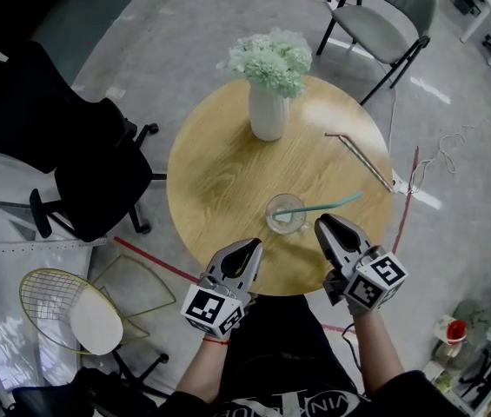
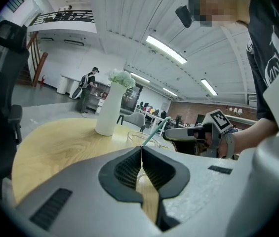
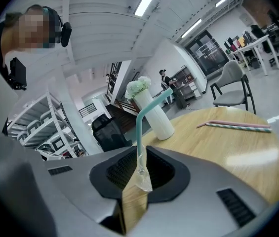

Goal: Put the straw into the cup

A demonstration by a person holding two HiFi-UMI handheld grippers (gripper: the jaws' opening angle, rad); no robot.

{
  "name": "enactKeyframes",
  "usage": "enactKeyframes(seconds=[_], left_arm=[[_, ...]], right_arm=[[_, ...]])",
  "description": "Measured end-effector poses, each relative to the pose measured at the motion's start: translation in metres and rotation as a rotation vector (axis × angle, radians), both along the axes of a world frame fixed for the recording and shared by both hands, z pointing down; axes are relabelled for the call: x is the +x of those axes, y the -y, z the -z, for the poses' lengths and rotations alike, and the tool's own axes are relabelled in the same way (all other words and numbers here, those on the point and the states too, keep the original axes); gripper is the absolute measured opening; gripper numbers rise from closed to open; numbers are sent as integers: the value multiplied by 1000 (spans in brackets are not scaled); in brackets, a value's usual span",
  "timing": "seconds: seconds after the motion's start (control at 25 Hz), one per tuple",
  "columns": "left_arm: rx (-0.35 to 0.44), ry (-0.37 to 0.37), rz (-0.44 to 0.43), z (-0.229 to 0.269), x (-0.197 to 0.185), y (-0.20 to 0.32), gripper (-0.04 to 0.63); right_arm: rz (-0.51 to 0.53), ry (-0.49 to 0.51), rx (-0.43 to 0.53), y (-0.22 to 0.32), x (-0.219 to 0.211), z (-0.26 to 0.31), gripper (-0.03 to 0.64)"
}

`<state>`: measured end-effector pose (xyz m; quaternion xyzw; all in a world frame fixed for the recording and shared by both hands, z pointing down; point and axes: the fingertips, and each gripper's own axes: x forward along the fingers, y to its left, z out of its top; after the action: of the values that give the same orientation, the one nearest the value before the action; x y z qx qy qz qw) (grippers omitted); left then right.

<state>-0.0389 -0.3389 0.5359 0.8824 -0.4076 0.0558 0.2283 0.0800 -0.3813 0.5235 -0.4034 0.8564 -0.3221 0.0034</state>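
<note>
Straw (image 1: 332, 203) in cup (image 1: 272, 214) — long axis tilts rightward, top end up; left tongs (image 1: 253, 247), right tongs (image 1: 323, 222) closed, empty.

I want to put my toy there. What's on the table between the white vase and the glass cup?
Nothing. The head view shows only bare wooden table between the vase and the cup.

Only partial white lettering, apparently "VINA", reads on the person's black shirt (image 1: 301, 403).
</note>
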Motion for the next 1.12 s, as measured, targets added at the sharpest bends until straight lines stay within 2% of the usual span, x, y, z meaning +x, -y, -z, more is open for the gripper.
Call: enactKeyframes(seconds=[0.24, 0.44, 1.12], left_arm=[[8, -2, -11, 6, -2, 0, 12], [29, -6, -25, 19, -1, -1, 12], [104, -16, -79, 60, 3, -14, 12]], right_arm=[[5, 9, 12, -11, -2, 10, 35], [28, 17, 43, -24, -5, 27, 7], [61, -28, 116, -55, -13, 72, 2]])
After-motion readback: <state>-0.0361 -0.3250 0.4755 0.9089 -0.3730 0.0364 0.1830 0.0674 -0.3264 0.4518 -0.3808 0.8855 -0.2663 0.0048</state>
